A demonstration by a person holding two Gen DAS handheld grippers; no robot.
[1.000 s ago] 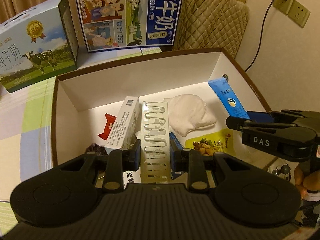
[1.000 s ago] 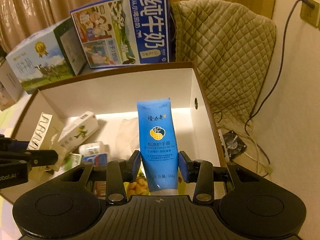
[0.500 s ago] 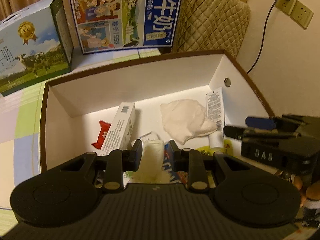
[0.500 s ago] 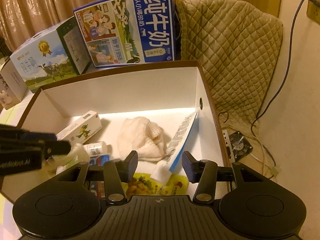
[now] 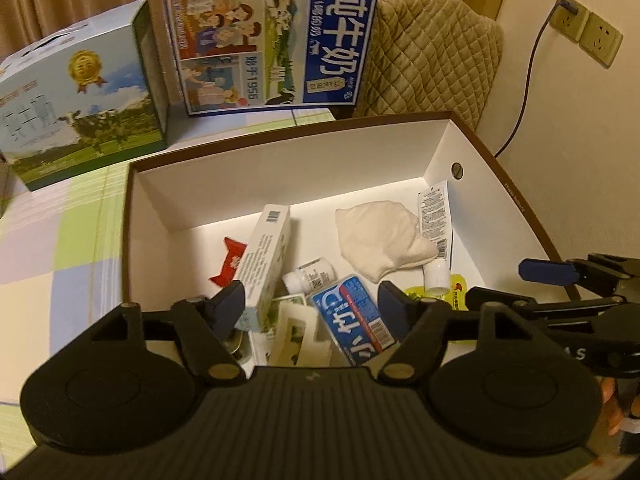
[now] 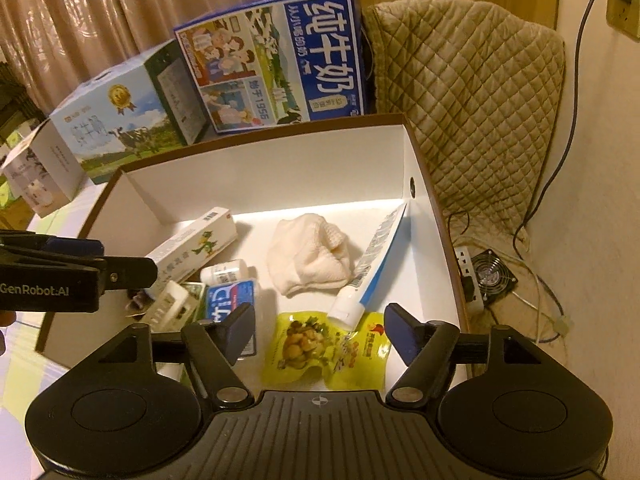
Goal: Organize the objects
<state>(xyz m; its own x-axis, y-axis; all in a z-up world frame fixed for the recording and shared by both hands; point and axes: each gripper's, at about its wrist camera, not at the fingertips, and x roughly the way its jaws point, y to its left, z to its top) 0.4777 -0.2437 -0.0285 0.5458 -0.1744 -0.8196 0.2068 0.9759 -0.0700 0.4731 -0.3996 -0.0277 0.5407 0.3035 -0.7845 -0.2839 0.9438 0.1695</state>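
Note:
A brown-rimmed white box (image 5: pixel 280 136) (image 6: pixel 260 136) holds several items. My left gripper (image 5: pixel 312 306) hangs over its near side with jaws opening. Nothing is pressed between them. A white slotted holder (image 5: pixel 298 336) and a blue pack (image 5: pixel 352 320) lie loose below. My right gripper (image 6: pixel 320 330) is also opening and holds nothing, above a yellow snack packet (image 6: pixel 328 348). The blue-and-white tube (image 6: pixel 376 256) (image 5: pixel 434 232) leans on the box's right wall, cap down. A white cloth (image 6: pixel 308 256), a long carton (image 5: pixel 266 264) and a small bottle (image 5: pixel 310 276) lie in the middle.
Two milk cartons (image 5: pixel 272 36) (image 5: pixel 80 112) stand behind the box on a checked tablecloth (image 5: pixel 60 240). A quilted chair cover (image 6: pixel 472 120) is at the back right. Wall sockets (image 5: pixel 588 32), a cable, a power strip and a small fan (image 6: pixel 492 276) are by the wall.
The left gripper let go of the white slotted holder, which dropped into the box. The right gripper let go of the blue tube, which fell against the right wall. Both jaws widened.

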